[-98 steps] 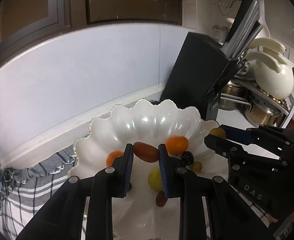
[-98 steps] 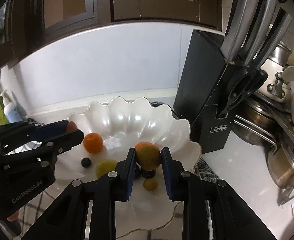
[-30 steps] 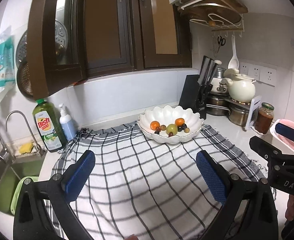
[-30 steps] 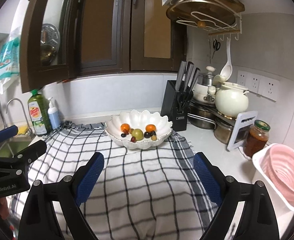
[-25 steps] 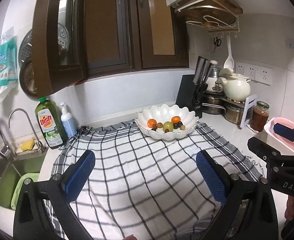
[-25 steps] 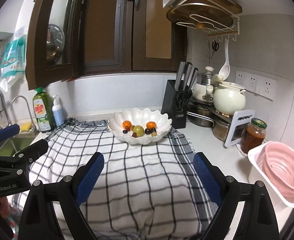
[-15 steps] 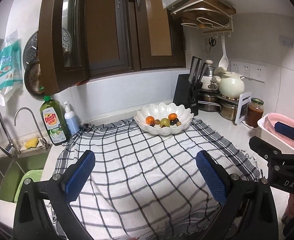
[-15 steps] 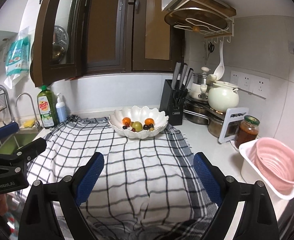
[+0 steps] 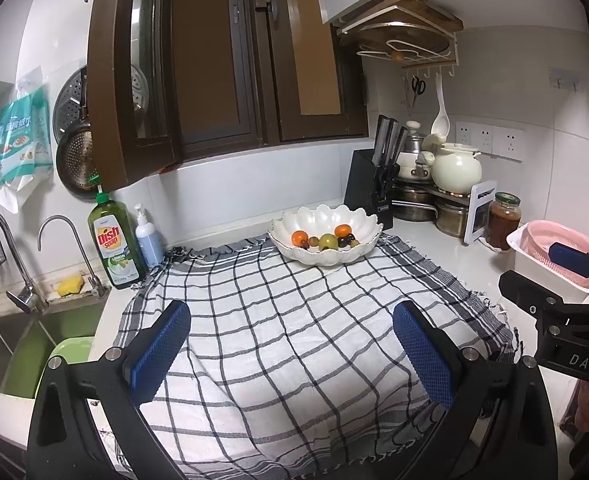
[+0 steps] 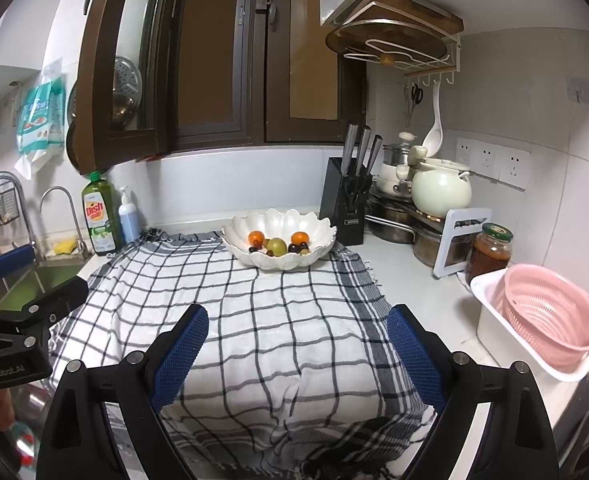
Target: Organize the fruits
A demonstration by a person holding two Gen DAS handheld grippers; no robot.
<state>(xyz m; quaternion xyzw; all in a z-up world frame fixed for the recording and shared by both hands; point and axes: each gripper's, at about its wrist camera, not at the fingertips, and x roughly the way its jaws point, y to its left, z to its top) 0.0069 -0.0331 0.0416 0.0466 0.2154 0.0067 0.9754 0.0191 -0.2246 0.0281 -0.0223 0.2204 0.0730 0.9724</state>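
- Left gripper (image 9: pixel 290 354): jaws spread wide, nothing between the blue pads; it hangs over the near edge of the desk.
- Right gripper (image 10: pixel 296 354): likewise spread and empty, over the same near edge, well apart from the fruit.
- Step in hand, as judged: the sorting looks complete, with both tools standing clear. To finish well, keep both level and away from the cloth fringe, so that nothing snags and drags the bowl.
- Black-and-white checked cotton cloth (image 10: pixel 254 320): covers the desk from the near edge to under the bowl; it hangs over the front, rumpled. No loose fruit shows on it.
- White scalloped ceramic bowl (image 10: pixel 314 228): sits at the far edge of the cloth, upright. Small mixed fruits (image 10: pixel 277 245) lie inside: two orange, one green, several dark ones, clustered at the bottom.
- Pink plastic colander (image 10: pixel 546 320): in a white tub at the right edge.
- Black knife block (image 10: pixel 344 204): just beside the bowl, at the far right.
- Green dish-soap bottle (image 9: pixel 112 240): far left corner, by the steel sink (image 9: pixel 22 336).
- Room: small kitchen, dark wooden window frame, white tiled walls.
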